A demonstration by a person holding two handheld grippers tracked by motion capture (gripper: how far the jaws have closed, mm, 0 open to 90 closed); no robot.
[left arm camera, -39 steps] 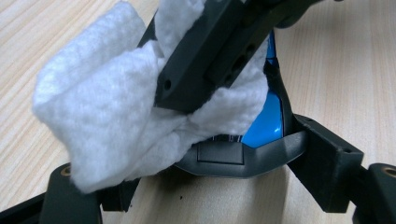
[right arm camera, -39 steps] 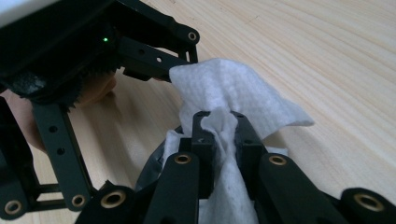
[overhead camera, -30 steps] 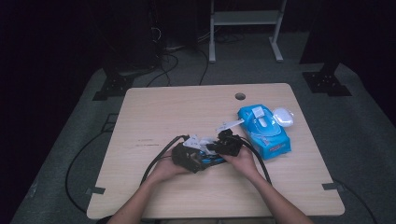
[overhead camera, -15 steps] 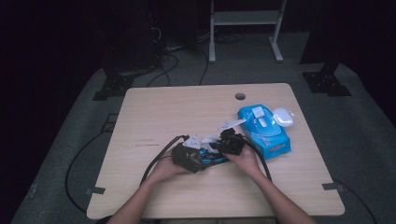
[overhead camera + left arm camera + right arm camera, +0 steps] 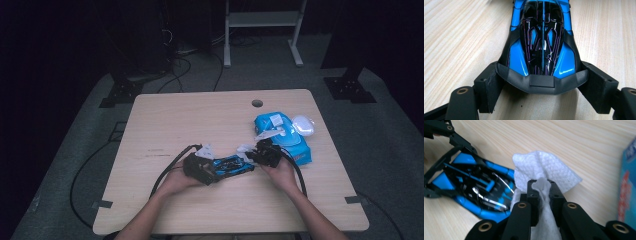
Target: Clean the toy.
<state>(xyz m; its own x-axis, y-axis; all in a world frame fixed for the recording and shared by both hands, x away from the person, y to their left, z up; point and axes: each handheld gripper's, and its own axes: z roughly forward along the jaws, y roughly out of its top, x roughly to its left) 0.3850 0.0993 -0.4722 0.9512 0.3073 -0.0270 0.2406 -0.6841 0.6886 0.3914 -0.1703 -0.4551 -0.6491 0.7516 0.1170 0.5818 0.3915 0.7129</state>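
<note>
car (image 5: 541,42): blue and black toy, upright on the table, one end clamped between jaws
wipe (image 5: 546,170): white, crumpled, pinched, beside the car

Bright overhead light on table (image 5: 200,120), dark surroundings; soft, slightly blurred close-ups.

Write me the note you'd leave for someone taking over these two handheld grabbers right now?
Left gripper: clamped on the rear of the blue toy car, which rests on the table.
Right gripper: shut on a white wipe, held right by the car's other end.
Wipes pack: at the right of the table, flap open.
Done: wipe pulled, car gripped.
Left: probably wiping the car; whether any is done I can't tell.
</note>
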